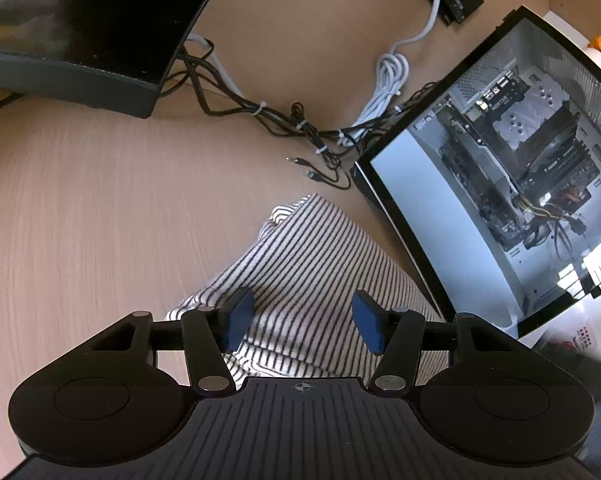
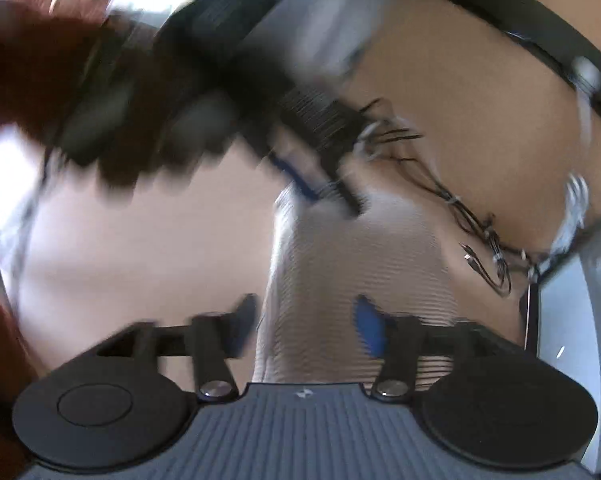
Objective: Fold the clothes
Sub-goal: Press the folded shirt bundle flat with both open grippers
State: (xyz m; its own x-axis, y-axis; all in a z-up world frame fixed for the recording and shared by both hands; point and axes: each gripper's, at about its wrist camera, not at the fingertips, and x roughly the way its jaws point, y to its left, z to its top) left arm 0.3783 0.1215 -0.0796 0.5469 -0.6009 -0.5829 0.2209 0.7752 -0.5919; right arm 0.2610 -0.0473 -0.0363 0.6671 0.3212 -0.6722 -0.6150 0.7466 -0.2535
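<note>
Both claws gape over the striped garment (image 1: 316, 264) on the bench (image 1: 100, 208): left claw (image 1: 303, 322) sharp, right claw (image 2: 306, 326) badly motion-blurred, garment's near edge hidden.

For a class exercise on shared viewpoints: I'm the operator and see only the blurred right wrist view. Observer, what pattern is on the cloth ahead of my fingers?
Observer: The left wrist view is sharp. The garment is white with thin dark stripes.
Operator: What is the bright panel at my right edge?
Observer: A computer case with a clear side panel; its circuit boards and wiring show.
Operator: Is the left gripper holding the cloth?
Observer: No. The left gripper is open, its blue fingers spread apart above the striped fabric.
Operator: And those dark cables?
Observer: The cable bundle is tied with white ties, running from a monitor toward the case.
</note>
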